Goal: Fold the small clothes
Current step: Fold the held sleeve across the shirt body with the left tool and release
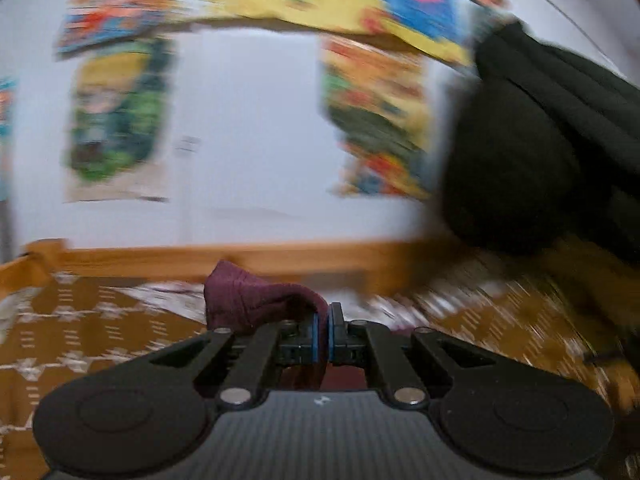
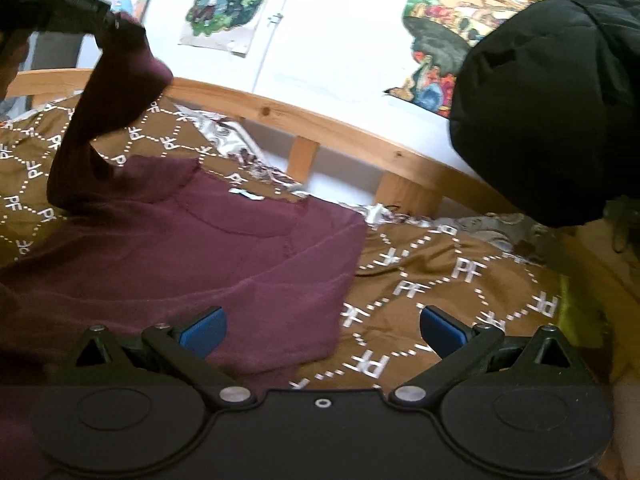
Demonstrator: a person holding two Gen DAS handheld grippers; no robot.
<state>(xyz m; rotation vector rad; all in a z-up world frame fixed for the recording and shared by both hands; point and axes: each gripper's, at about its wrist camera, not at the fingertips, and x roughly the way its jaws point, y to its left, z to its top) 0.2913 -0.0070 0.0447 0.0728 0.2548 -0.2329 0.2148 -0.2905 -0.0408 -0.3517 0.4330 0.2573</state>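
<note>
The left gripper (image 1: pixel 323 322) has its 2 blue-padded jaws pressed together on a fold of the maroon top (image 1: pixel 256 300), pinching the cloth just past the pads. From the right wrist view this gripper (image 2: pixel 116 26) holds the sleeve lifted above the bed, the fabric hanging in a twisted column down to the garment's body. The maroon top (image 2: pixel 192 248) is a soft knit with a rounded neckline, lying mostly flat with creases and one edge doubled over, toward the left side of the brown bedspread (image 2: pixel 460 280) patterned with white dotted diamonds and "PF" letters. The right gripper (image 2: pixel 322 330) hovers with jaws spread wide, holding nothing, above the top's right edge. A black jacket (image 2: pixel 552 100) hangs at the right.
</note>
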